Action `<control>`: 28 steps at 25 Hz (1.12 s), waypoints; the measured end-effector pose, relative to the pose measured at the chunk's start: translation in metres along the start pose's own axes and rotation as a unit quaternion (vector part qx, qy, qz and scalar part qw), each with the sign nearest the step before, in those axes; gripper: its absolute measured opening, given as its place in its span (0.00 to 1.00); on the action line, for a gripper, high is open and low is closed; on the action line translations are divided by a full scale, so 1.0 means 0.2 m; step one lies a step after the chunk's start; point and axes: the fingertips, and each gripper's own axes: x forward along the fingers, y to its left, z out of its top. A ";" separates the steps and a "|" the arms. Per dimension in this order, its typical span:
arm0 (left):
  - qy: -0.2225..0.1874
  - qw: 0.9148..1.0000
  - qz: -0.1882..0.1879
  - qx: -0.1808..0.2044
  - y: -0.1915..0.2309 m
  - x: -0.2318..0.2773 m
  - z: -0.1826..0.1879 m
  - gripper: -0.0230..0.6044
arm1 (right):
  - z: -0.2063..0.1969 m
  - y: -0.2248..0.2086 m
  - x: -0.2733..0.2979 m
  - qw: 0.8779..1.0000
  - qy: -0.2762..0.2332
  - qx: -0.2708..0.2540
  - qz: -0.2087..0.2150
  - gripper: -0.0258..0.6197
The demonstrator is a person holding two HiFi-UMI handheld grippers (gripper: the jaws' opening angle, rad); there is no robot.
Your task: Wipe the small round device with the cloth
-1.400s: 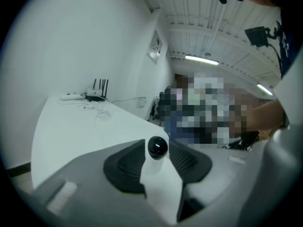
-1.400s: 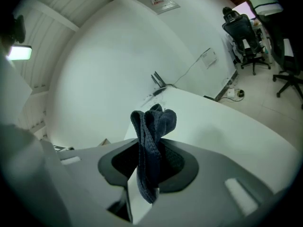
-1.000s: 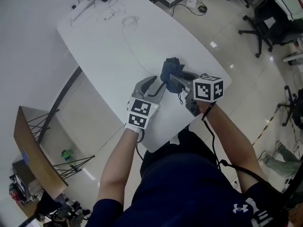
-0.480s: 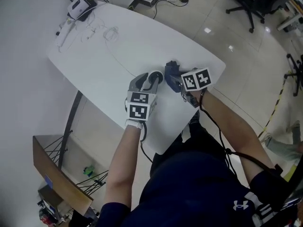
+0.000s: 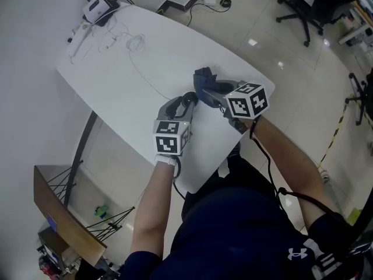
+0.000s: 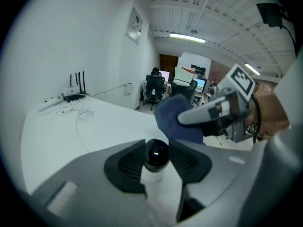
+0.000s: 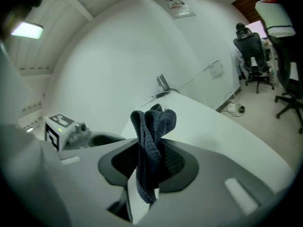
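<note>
The small round device (image 6: pixel 156 153), a black dome on a white base, is pinched between the fingers (image 6: pixel 125 167) of the left gripper (image 6: pixel 156 150), over the white desk (image 6: pixel 66 131). Just beyond these fingers and slightly to their right hangs the dark blue cloth (image 6: pixel 176 119), close to the device; whether they touch cannot be told. The right gripper (image 7: pixel 150 162) has its fingers (image 7: pixel 182 162) clamped on the cloth, whose bunched top rises above them while one end droops below. Far ahead of both pairs of fingers, at the desk's far corner, sit a router (image 5: pixel 96 7) and loose cables (image 5: pixel 133 39).
</note>
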 end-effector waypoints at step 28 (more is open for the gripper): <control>-0.009 0.994 0.092 -0.057 0.02 -0.04 -0.12 0.27 | -0.33 -0.34 0.40 0.957 0.277 -0.083 0.024 0.20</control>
